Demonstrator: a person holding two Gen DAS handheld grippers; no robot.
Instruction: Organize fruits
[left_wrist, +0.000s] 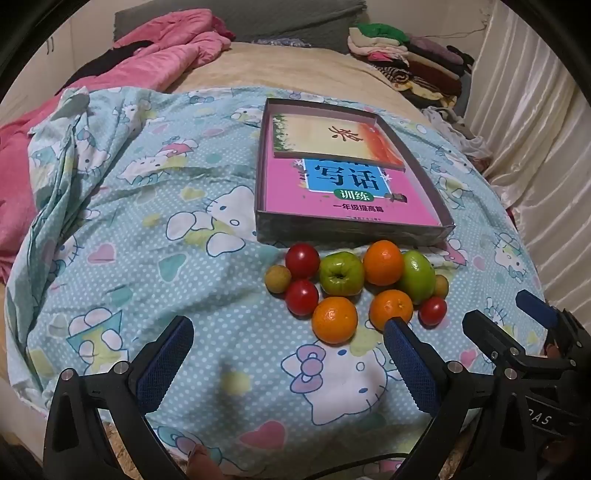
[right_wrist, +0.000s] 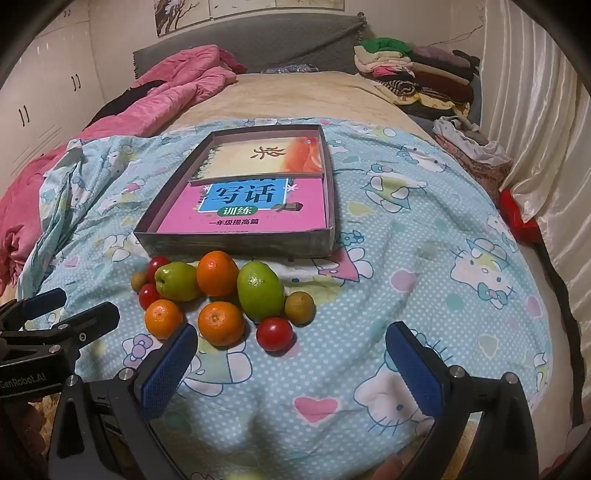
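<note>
Both tools gape empty: left tool (left_wrist: 290, 354), right tool (right_wrist: 291, 354). Fruit pile (right_wrist: 221, 295) on bedspread (right_wrist: 406, 295); red bag (right_wrist: 517, 214) at 3 o'clock shows only in right view.

The book (left_wrist: 343, 199) in the shallow box (left_wrist: 354, 236) is partly covered by a card (left_wrist: 332, 138). The small print on its cover is illegible.

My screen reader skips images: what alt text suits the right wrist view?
A cluster of fruit lies on a cartoon-print bedsheet, just in front of a shallow box holding books. The open right gripper hovers near, holding nothing.
</note>
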